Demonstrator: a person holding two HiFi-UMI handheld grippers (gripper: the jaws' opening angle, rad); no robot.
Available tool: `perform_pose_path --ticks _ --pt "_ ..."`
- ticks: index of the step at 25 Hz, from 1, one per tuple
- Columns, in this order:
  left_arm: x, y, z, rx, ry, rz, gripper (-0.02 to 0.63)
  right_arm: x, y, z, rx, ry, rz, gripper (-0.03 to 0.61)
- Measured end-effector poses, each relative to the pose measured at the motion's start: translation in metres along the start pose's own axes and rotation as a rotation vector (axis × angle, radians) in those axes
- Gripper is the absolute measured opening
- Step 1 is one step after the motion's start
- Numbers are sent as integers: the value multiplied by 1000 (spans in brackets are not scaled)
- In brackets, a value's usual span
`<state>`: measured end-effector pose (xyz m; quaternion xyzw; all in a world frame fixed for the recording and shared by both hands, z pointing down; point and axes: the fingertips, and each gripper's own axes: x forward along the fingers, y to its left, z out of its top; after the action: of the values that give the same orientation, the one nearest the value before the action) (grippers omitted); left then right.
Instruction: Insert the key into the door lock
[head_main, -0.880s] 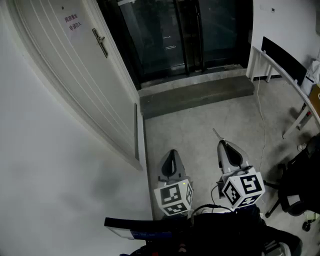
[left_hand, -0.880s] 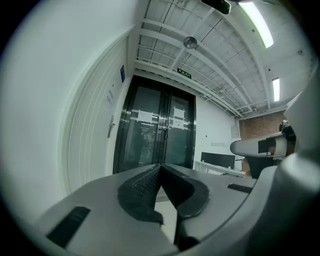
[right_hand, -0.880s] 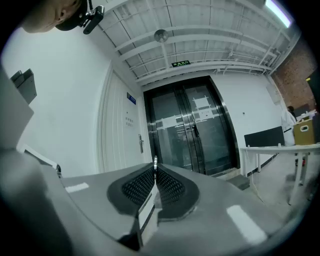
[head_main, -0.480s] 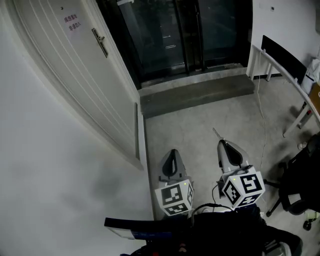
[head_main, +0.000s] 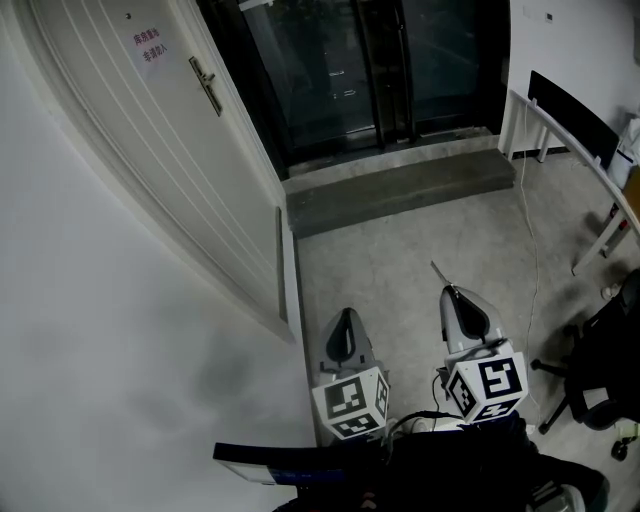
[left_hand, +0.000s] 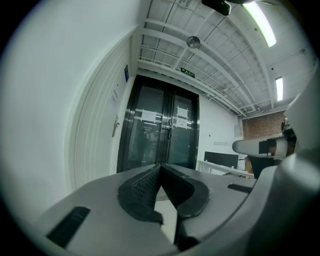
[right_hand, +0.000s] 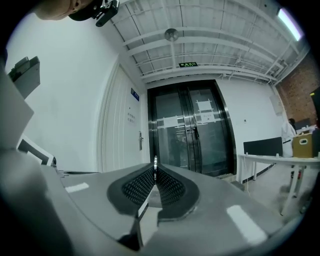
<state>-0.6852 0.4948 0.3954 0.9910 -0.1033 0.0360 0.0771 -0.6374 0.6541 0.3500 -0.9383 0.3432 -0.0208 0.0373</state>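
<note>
Presently right hand-held gripper (head_main: 455, 292) pinches the key (head_main: 437, 271); left hand-held gripper (head_main: 345, 316) closed, empty.

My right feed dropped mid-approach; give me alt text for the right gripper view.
The right claw is shut on a thin metal key poking past its tips. Ahead stands a white door with its handle, left of dark glass doors.

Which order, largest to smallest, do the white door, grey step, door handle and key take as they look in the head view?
1. white door
2. grey step
3. door handle
4. key, only its thin tip showing beyond the right gripper
</note>
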Motion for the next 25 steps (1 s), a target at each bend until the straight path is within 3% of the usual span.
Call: perform_pose_path --ticks 8,14,18,25 --pt "5 21 -36 -47 73 5 2 13 7 -21 10 27 -18 12" --pt "44 49 -30 -67 55 38 2 65 7 -21 -12 26 2 12" --pt "89 62 -30 -55 60 51 2 115 -3 -22 -6 15 21 12" --pt "195 76 8 -71 38 67 2 223 -37 -2 -27 23 47 12"
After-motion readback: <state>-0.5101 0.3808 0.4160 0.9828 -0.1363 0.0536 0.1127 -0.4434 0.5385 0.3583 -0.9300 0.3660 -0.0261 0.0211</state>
